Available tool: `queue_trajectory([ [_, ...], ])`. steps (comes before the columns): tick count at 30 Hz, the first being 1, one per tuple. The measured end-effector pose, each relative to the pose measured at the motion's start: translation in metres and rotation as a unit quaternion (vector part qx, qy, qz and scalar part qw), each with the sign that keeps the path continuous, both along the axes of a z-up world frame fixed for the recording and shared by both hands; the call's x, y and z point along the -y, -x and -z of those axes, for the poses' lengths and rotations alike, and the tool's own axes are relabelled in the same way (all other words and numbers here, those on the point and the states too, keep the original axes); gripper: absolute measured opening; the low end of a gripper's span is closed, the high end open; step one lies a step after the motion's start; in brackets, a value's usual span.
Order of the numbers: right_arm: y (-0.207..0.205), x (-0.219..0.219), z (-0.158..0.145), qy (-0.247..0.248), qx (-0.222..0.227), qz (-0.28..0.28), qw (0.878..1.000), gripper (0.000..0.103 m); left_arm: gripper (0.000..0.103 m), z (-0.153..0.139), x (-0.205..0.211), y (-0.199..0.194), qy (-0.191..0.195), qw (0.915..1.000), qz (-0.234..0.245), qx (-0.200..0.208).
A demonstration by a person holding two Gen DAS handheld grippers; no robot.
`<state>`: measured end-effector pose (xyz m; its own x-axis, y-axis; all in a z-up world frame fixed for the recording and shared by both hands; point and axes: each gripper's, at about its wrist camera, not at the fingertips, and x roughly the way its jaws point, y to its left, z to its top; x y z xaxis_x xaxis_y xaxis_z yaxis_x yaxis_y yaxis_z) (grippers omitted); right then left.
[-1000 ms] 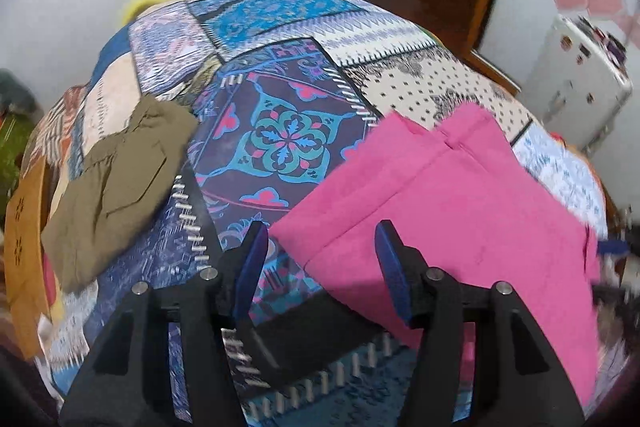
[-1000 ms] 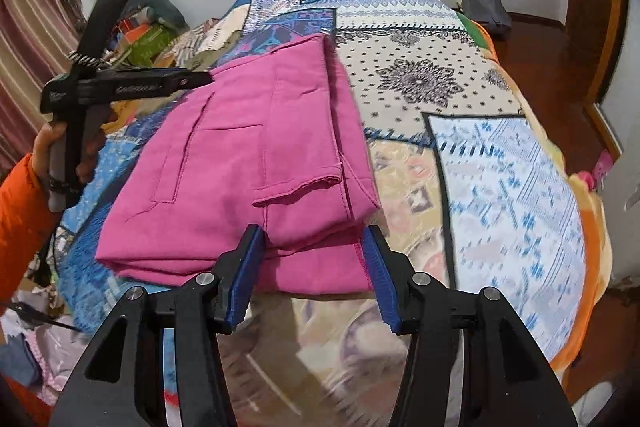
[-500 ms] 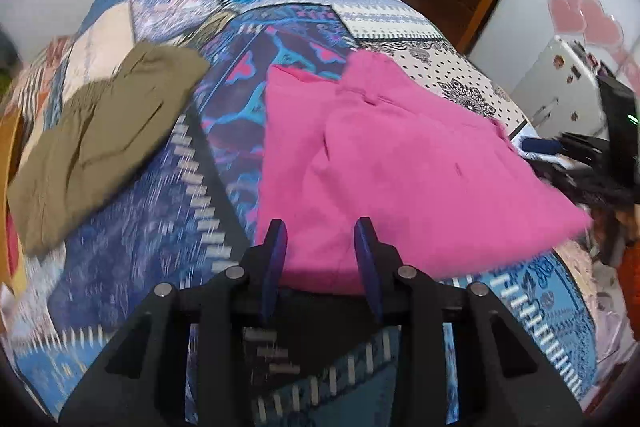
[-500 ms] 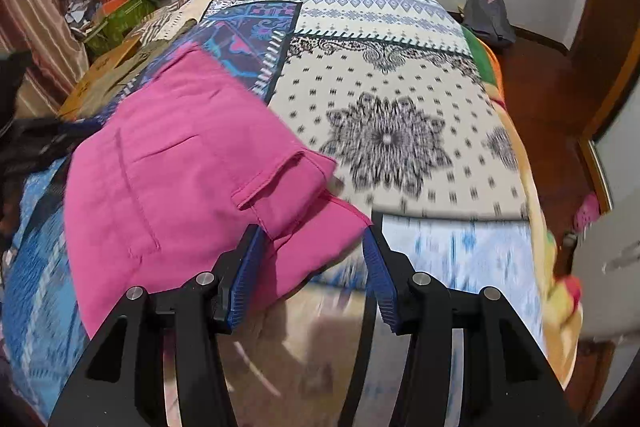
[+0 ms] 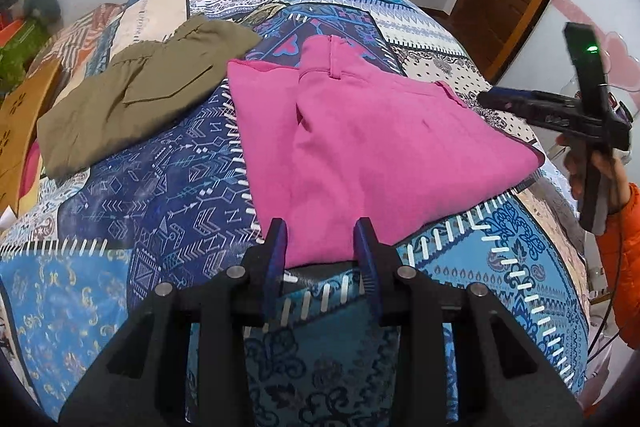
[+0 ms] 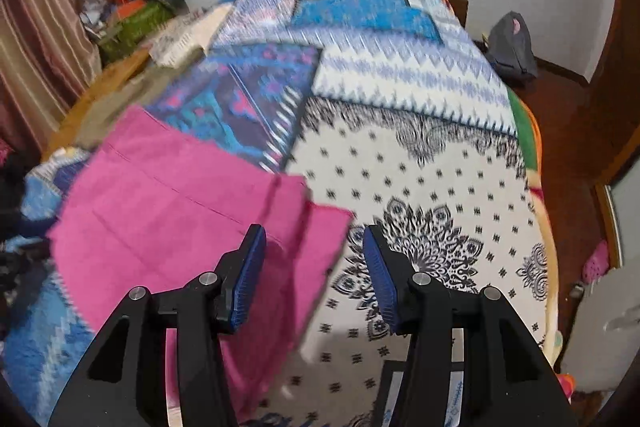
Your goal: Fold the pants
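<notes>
1. Folded pink pants [image 5: 372, 155] lie at frame centre on the patchwork bedspread [image 5: 168, 203].
2. Left gripper [image 5: 322, 247] is spread, empty, at the pants' near edge.
3. Right gripper [image 6: 314, 267] is spread, empty, over their corner.
4. Olive shorts [image 5: 132, 95] sit upper left.

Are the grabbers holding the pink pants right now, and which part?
Neither seems to hold anything. The left gripper is open at the near edge of the pink pants, and the right gripper is open over their corner.

text: none legible | labels: none legible | brands: none | numbers: none
</notes>
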<state>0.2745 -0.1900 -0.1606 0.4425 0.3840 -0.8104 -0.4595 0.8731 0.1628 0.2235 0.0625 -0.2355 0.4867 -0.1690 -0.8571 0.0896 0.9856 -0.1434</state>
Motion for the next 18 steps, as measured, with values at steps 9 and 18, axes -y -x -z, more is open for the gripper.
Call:
queue_trajectory([
  [9,0.054,-0.016,0.006,-0.004,-0.012,-0.036,0.999,0.047,0.036,-0.001,0.001,0.007,-0.01,0.9999,-0.002,0.004],
  [18,0.063,0.022,-0.002,-0.003,-0.016,0.018,1.0,0.047,0.037,-0.007,-0.008,0.02,-0.039,0.9992,-0.008,-0.006],
])
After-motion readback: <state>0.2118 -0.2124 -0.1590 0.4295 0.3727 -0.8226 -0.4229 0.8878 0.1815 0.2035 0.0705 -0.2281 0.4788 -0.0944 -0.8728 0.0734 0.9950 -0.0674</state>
